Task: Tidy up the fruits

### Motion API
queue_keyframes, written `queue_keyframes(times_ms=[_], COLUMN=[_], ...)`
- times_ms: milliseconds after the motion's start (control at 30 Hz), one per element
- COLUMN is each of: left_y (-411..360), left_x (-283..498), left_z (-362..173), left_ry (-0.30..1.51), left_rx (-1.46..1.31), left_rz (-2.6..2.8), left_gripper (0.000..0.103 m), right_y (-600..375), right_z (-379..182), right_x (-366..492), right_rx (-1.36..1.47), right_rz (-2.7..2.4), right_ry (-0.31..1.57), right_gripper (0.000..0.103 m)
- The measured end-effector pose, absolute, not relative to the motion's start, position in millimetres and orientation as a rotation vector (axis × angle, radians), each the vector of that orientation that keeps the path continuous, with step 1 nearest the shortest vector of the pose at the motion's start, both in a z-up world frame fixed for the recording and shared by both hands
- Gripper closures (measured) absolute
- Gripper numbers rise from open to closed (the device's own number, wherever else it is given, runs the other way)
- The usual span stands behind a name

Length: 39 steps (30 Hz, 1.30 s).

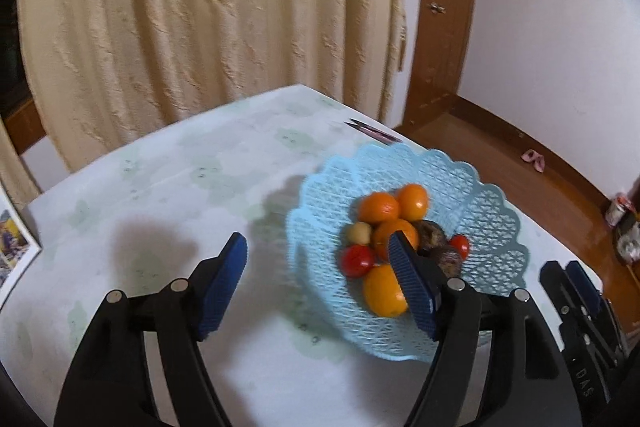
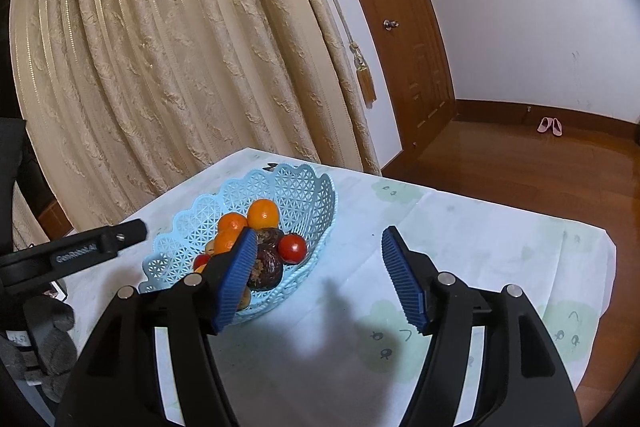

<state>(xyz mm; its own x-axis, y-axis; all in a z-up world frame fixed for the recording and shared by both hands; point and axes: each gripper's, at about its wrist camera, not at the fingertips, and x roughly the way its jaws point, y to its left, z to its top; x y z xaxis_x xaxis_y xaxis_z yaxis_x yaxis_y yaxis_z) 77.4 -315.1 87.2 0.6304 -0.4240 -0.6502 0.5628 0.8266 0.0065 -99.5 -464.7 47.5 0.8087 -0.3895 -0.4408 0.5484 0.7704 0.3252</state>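
Observation:
A light blue lattice basket [image 1: 488, 211] stands on the table and holds several oranges [image 1: 378, 207], red tomatoes [image 1: 356, 261], a small pale fruit [image 1: 359, 233] and dark brown fruits [image 1: 434, 233]. My left gripper [image 1: 318, 243] is open and empty, above the table just left of the basket, its right finger over the fruit. In the right wrist view the basket [image 2: 288, 187] sits left of centre with an orange [image 2: 263, 213], a tomato [image 2: 293, 247] and a dark fruit [image 2: 266, 267]. My right gripper [image 2: 320, 239] is open and empty, right of the basket.
The table [image 1: 160, 195] has a pale cloth with faint green prints. A cream curtain [image 1: 200, 7] hangs behind it. A dark pen-like item [image 1: 372, 131] lies past the basket. A wooden door [image 2: 400, 27] and wood floor with pink slippers [image 2: 550, 126] lie to the right.

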Motion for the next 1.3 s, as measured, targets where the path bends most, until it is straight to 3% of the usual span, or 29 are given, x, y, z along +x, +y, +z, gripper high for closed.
queue_keyframes(times_ms=[100,433,967,1067,1300], left_y=[-308.3,-292.6,-276.9,-277.5,-277.8], left_x=[74.0,55.6,40.2,37.2,29.4], left_z=[88.9,91.4,114.8,117.1,121.7], left_ry=[0.655,0.583,0.505,0.499,0.484], left_rx=[0.229,0.277,0.256,0.255,0.249], left_rz=[-0.527,-0.476,-0.463,-0.473,-0.488], left_gripper=[0.021,0.013,0.012,0.012,0.009], right_y=[-465.7,-469.8,-447.7,-444.6,-429.0], right_z=[47.2,46.6,54.5,59.2,71.0], right_x=[-99.4,-99.5,-103.9,-107.5,-107.2], right_rx=[0.465,0.481,0.423,0.412,0.34], right_rz=[-0.523,-0.514,-0.476,-0.471,-0.447], right_ry=[0.365,0.373,0.413,0.406,0.416], right_gripper=[0.035,0.024,0.016,0.008,0.005])
